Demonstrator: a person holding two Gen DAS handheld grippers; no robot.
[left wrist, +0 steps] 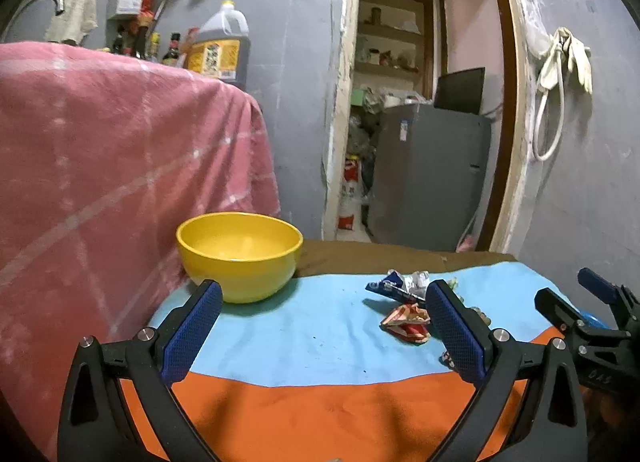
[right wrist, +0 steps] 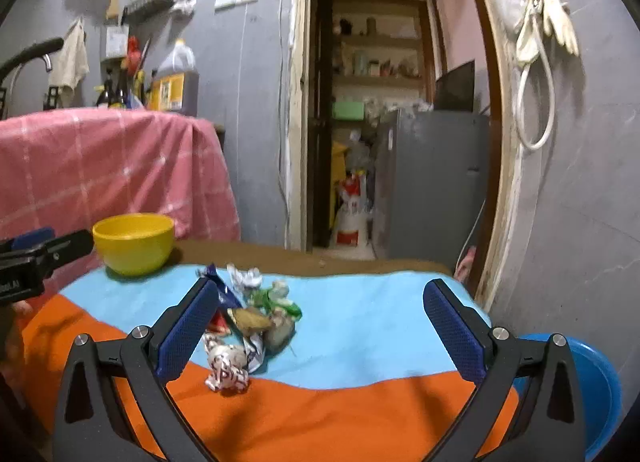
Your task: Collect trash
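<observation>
**Both grippers spread wide above the cloth, nothing held**

The left gripper [left wrist: 324, 326] has its blue-padded fingers [left wrist: 192, 336] far apart, with only bare cloth between them. Its right finger stands in front of the wrapper pile [left wrist: 404, 308], partly hiding it; whether it touches the wrappers cannot be told. The right gripper [right wrist: 320, 326] is likewise wide open and holds nothing. Its left finger [right wrist: 186, 332] sits just beside the pile [right wrist: 248, 322], overlapping a blue wrapper, while a crumpled white-and-red wrapper [right wrist: 226, 368] lies nearest the camera, on the line where the light-blue band of the cloth [right wrist: 360, 326] meets the orange band.

The pile also holds silver, green and brown scraps bunched together. To the left and farther back, a yellow bowl [left wrist: 239, 256] stands upright at the far edge of the blue band, apart from the pile. A pink checked cloth [left wrist: 100, 166] drapes a raised surface behind it. A blue basin [right wrist: 592, 386] shows low at the right, beyond the table's edge.
</observation>
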